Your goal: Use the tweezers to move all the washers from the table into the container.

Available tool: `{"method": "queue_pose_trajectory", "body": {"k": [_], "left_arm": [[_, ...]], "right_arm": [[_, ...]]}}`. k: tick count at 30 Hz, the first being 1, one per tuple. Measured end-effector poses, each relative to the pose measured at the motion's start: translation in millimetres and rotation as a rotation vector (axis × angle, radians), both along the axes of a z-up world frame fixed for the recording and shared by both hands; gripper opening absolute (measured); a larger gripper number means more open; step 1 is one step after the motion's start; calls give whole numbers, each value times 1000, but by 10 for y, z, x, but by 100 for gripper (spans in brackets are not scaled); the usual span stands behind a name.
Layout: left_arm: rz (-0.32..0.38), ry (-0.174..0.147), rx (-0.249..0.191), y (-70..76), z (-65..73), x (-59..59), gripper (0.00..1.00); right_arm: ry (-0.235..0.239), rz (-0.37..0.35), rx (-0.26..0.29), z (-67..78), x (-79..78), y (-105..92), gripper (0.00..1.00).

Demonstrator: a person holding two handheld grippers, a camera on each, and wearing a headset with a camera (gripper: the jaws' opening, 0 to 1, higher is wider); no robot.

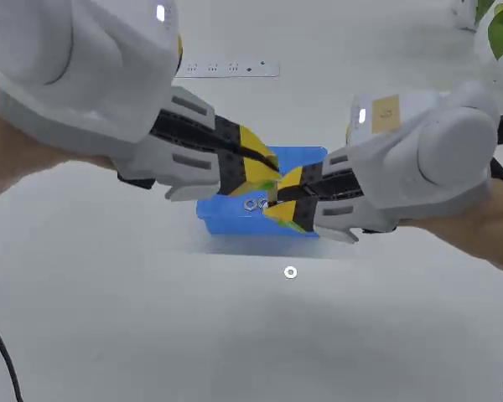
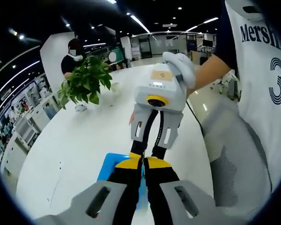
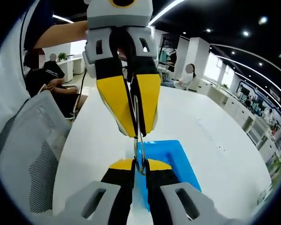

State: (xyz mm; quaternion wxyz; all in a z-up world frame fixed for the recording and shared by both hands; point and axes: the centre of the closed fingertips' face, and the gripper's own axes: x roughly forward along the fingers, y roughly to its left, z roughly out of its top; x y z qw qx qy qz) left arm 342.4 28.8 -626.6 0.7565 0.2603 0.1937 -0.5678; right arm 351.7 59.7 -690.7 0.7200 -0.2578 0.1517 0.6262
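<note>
Blue container (image 1: 306, 157) w/ washers (image 1: 253, 203) inside, L tongs (image 1: 272, 172) & R tongs (image 1: 277, 206) both clamped on tweezers (image 3: 139, 150)

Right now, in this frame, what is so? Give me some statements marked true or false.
One washer lies on the table outside the blue container. True.
The container is empty. False: washers lie in it.
The tweezers pass between the jaws of the left gripper and the right gripper. True.
The grippers are far apart. False: their tips meet above the container.
</note>
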Motion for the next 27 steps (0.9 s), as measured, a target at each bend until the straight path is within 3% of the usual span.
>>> {"method": "queue_pose_trajectory", "body": {"k": [6, 9, 13, 14, 15, 17, 19, 27], "left_arm": [[5, -16, 4, 22, -22, 302, 7], [17, -7, 4, 46, -160, 473, 7], [46, 14, -12, 47, -326, 566, 7], [51, 33, -19, 48, -389, 577, 7], [55, 32, -17, 52, -432, 595, 7], [69, 76, -21, 69, -554, 621, 7], [77, 83, -12, 89, -660, 677, 7], [97, 122, -23, 105, -813, 756, 7]], "right_arm": [[-21, -24, -2, -11, 307, 15, 10], [-7, -38, -20, -166, 466, 21, 10], [19, -43, -41, -326, 543, 12, 10], [31, -40, -48, -386, 557, 8, 10], [44, -38, -54, -433, 561, 8, 10], [50, -27, -79, -546, 570, 11, 10], [72, -27, -90, -647, 584, 28, 10], [123, -40, -92, -802, 650, 89, 10]]}}
